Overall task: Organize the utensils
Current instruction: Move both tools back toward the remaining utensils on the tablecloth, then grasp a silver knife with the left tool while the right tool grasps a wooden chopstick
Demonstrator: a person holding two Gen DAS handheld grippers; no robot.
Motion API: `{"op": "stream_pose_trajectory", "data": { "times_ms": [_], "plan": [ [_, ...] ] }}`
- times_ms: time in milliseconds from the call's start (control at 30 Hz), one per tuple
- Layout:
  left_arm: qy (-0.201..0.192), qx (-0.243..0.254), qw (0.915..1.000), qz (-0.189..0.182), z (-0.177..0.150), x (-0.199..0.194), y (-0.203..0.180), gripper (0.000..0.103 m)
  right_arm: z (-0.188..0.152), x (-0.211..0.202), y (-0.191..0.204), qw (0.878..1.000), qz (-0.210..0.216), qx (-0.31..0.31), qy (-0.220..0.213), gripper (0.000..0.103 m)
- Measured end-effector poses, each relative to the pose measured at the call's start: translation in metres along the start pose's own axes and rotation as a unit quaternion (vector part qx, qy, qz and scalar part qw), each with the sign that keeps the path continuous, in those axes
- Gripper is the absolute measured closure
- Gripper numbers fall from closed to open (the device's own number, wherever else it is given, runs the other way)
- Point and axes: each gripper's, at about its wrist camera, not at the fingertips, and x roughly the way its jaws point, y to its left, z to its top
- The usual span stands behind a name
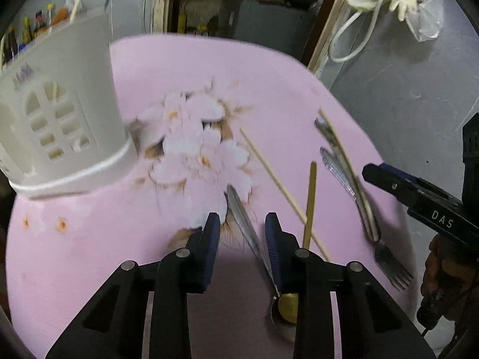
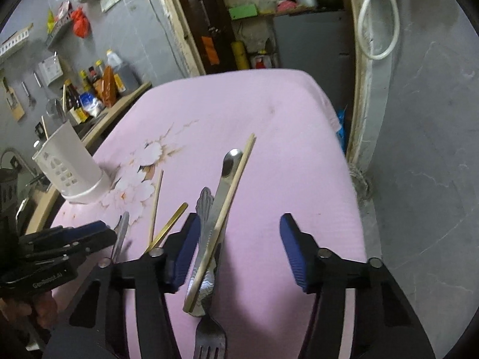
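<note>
— How far along are you with the utensils?

— Barely started, I'd judge. The white utensil holder stands far ahead and to the left of my right hand-held gripper, and one chopstick tip pokes out of it. I cannot see what else is inside.

— And what's left out?

— Nearly everything, loose on the pink-covered worktop. Between my right fingers, close to the left one, a fork lies in a stack with a steel spoon, another patterned steel handle and a chopstick laid over them. My right hand-held gripper is wide open and holds nothing.

— And the left?

— My left hand-held gripper is partly open, also empty. A steel spoon handle runs between its fingers, nearer the right one, apparently not clamped. A gold spoon and a second chopstick lie just to the right of it.

— So?

— About six pieces remain to go into the holder, as far as I can tell.
</note>
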Motion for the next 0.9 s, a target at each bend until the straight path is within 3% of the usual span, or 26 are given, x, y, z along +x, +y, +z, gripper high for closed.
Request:
{"op": "stream_pose_trajectory", "data": {
  "times_ms": [200, 267, 567, 700, 900],
  "plan": [
    [0.024, 0.004, 0.9997, 0.004, 0.003, 0.008, -0.002, 0.08, 0.004, 0.009, 0.001, 1.0, -0.002, -0.008, 0.016, 0.067],
    [0.028, 0.011, 0.9995, 0.007, 0.004, 0.009, -0.005, 0.08, 0.004, 0.011, 0.001, 1.0, -0.012, -0.013, 0.022, 0.077],
    [0.029, -0.01, 0.9995, -0.001, 0.009, 0.018, 0.001, 0.095, 0.006, 0.01, 0.006, 0.997, -0.05, -0.044, 0.041, 0.095],
    [0.031, -0.02, 0.9993, -0.008, 0.009, 0.017, 0.003, 0.097, 0.003, 0.004, 0.004, 0.995, -0.068, -0.05, 0.046, 0.098],
    [0.043, -0.024, 0.9984, -0.028, 0.011, 0.014, 0.009, 0.096, 0.009, 0.015, -0.001, 0.995, -0.057, -0.041, 0.07, 0.096]
  ]
}}
